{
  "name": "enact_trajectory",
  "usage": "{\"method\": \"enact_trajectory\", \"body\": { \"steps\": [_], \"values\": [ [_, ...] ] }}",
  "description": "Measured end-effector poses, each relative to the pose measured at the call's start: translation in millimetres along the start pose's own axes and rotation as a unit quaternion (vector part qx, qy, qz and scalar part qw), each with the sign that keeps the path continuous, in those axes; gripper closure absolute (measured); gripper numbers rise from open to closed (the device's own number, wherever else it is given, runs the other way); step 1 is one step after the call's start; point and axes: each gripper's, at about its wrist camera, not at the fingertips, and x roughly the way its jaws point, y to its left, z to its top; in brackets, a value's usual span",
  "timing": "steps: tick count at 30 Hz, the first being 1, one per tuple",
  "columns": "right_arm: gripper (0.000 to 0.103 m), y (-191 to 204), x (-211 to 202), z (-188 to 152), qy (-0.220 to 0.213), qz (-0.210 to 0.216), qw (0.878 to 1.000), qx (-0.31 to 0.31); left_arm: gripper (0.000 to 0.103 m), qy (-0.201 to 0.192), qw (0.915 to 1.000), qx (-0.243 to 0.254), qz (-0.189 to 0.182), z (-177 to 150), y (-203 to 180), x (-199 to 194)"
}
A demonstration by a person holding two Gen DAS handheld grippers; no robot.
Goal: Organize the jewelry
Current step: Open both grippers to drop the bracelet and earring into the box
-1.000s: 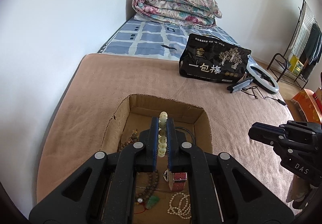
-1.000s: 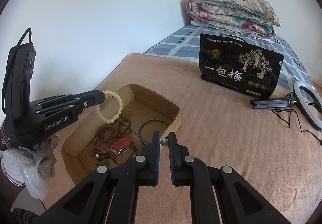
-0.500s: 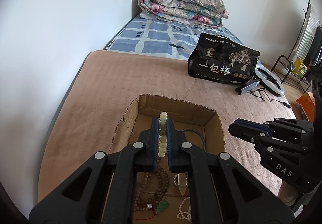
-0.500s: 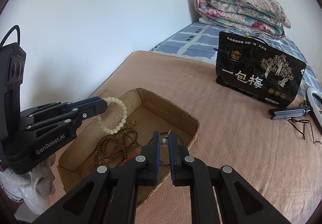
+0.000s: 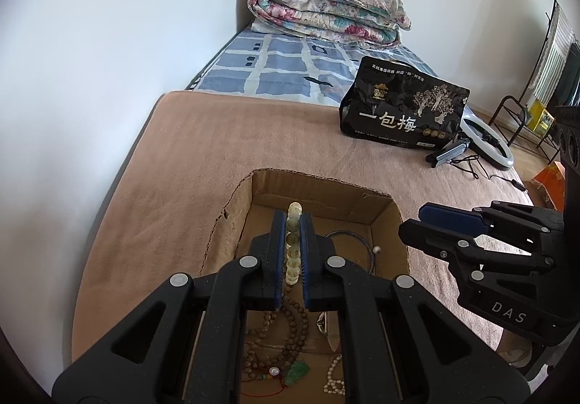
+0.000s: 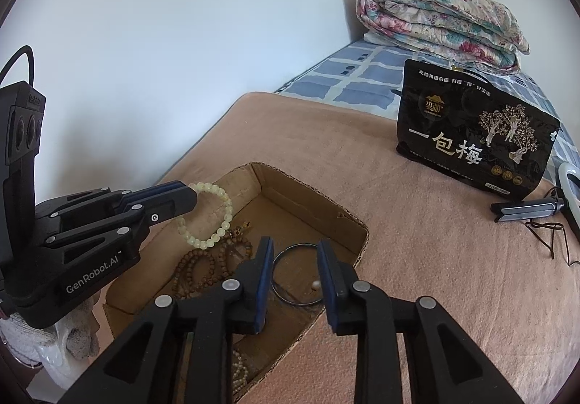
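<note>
The left gripper [image 5: 293,248] pinches a pale bracelet [image 6: 212,213] above the box [image 6: 315,197]. The right gripper [image 6: 294,280] hangs spread over a ring [image 6: 290,260] and pearl [image 6: 316,284] inside.

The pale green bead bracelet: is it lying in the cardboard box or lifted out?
Lifted. The left gripper is shut on the pale green bead bracelet, which hangs from its tips above the cardboard box, touching nothing else.

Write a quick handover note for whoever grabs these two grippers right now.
Left gripper: shut on the pale green bead bracelet, held above the cardboard box.
Right gripper: jaws open, empty, over the box's near edge.
In the box: brown bead necklace, thin dark bangle, small pearl, white pearl strand, green pendant.
Done: those pieces are in the box.
Left: set the bracelet down in it.
</note>
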Motion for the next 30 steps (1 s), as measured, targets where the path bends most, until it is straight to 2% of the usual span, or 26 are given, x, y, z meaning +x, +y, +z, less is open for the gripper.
{"method": "enact_trajectory", "body": {
  "steps": [4,5,6,8,19,30],
  "values": [
    [0.062,2,-1,0,-0.001,-0.004,1.000,-0.003,0.097,0.004,1.0000,-0.006,0.004,-1,3,2],
    [0.052,2,-1,-1,-0.002,-0.007,1.000,-0.003,0.088,0.005,1.0000,-0.008,0.004,-1,4,2],
    [0.044,2,-3,-1,-0.004,-0.011,1.000,-0.003,0.074,0.003,0.9999,-0.010,0.003,-1,5,1],
    [0.038,1,-6,-2,-0.010,-0.016,1.000,-0.003,0.070,-0.003,0.9999,-0.012,0.006,-1,7,-2],
    [0.034,3,-36,-7,-0.022,-0.027,0.999,0.002,0.070,-0.021,0.9997,-0.011,0.011,-4,1,-36],
    [0.031,18,-102,-23,-0.051,-0.041,0.998,-0.005,0.070,-0.066,0.9975,0.010,0.024,-14,-19,-110]
  ]
}}
